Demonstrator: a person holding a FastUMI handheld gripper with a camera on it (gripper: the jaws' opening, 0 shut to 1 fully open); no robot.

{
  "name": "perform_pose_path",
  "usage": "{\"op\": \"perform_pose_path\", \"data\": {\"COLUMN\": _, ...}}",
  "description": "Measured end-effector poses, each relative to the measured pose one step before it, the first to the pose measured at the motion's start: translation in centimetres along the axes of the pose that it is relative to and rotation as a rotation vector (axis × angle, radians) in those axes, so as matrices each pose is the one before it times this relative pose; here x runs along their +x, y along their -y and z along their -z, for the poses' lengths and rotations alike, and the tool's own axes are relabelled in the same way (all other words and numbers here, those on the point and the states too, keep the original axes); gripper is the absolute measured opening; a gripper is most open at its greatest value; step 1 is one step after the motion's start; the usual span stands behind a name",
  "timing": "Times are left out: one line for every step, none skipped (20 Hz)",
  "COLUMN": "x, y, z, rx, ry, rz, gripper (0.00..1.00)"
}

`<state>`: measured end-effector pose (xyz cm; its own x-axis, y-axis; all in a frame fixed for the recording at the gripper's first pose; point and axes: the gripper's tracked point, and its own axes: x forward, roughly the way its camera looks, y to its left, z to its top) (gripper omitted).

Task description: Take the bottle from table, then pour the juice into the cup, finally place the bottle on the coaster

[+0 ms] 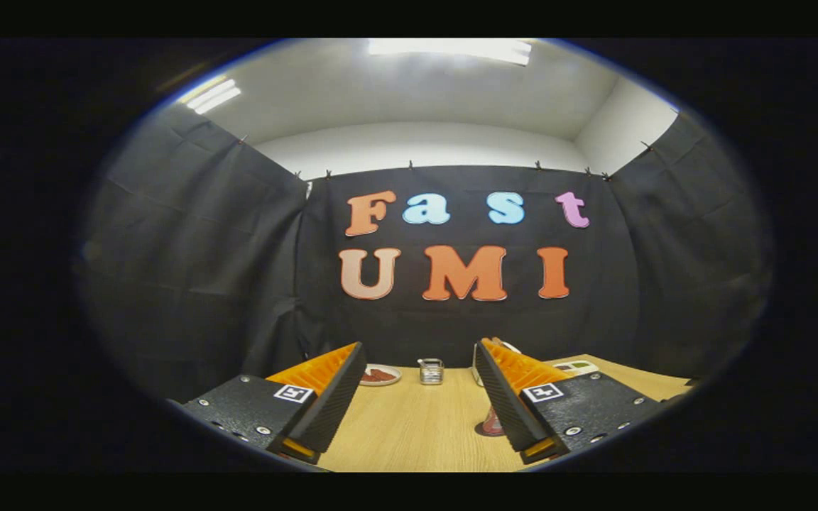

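1. The tool (420, 397) hangs over the pale wooden bench (416, 433), fingers spread apart, gripping nothing.
2. Beyond them, a small clear glass cup (431, 370) stands beside a round white coaster (380, 375).
3. The bottle (492, 424) sits mostly hidden behind the right finger.

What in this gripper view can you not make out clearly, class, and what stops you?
- Bottle: mostly hidden behind the right finger of the open tongs; only its base shows.
- Cup: far beyond the fingers, too small to tell whether it holds juice.
- Coaster: partly covered by the left finger.
- Flat item behind the right finger: too small to identify.
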<state>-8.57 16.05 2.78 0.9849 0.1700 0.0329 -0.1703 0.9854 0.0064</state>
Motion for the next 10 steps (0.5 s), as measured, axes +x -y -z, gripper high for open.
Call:
{"op": "perform_pose_path", "data": {"x": 0.021, "y": 0.041, "z": -0.039, "rx": 0.0026, "ry": -0.00066, "rz": 0.00041, "gripper": 0.91}}
{"op": "perform_pose_path", "data": {"x": 0.023, "y": 0.165, "z": 0.096, "rx": -0.00219, "ry": -0.00046, "rz": 0.00108, "gripper": 0.91}}
{"op": "perform_pose_path", "data": {"x": -0.005, "y": -0.03, "z": -0.044, "rx": -0.00374, "ry": -0.0016, "rz": 0.00191, "gripper": 0.91}}
{"op": "perform_pose_path", "data": {"x": 0.069, "y": -0.014, "z": 0.05, "rx": -0.00157, "ry": 0.00164, "rz": -0.0007, "gripper": 0.91}}
{"op": "perform_pose_path", "data": {"x": 0.036, "y": -0.09, "z": -0.084, "rx": 0.00403, "ry": 0.00038, "rz": -0.00528, "gripper": 0.91}}
{"op": "perform_pose_path", "data": {"x": 0.103, "y": -0.058, "z": 0.103, "rx": 0.00438, "ry": -0.00222, "rz": -0.0015, "gripper": 0.91}}
{"op": "perform_pose_path", "data": {"x": -0.069, "y": 0.17, "z": -0.01, "rx": 0.00042, "ry": -0.00285, "rz": 0.00034, "gripper": 0.91}}
{"op": "perform_pose_path", "data": {"x": -0.004, "y": 0.159, "z": -0.139, "rx": -0.00135, "ry": 0.00032, "rz": 0.00156, "gripper": 0.91}}
{"op": "perform_pose_path", "data": {"x": 0.18, "y": -0.088, "z": -0.096, "rx": 0.00305, "ry": 0.00243, "rz": -0.00589, "gripper": 0.91}}
{"op": "perform_pose_path", "data": {"x": 0.127, "y": -0.143, "z": -0.265, "rx": 0.0057, "ry": 0.00717, "rz": -0.00753, "gripper": 0.91}}
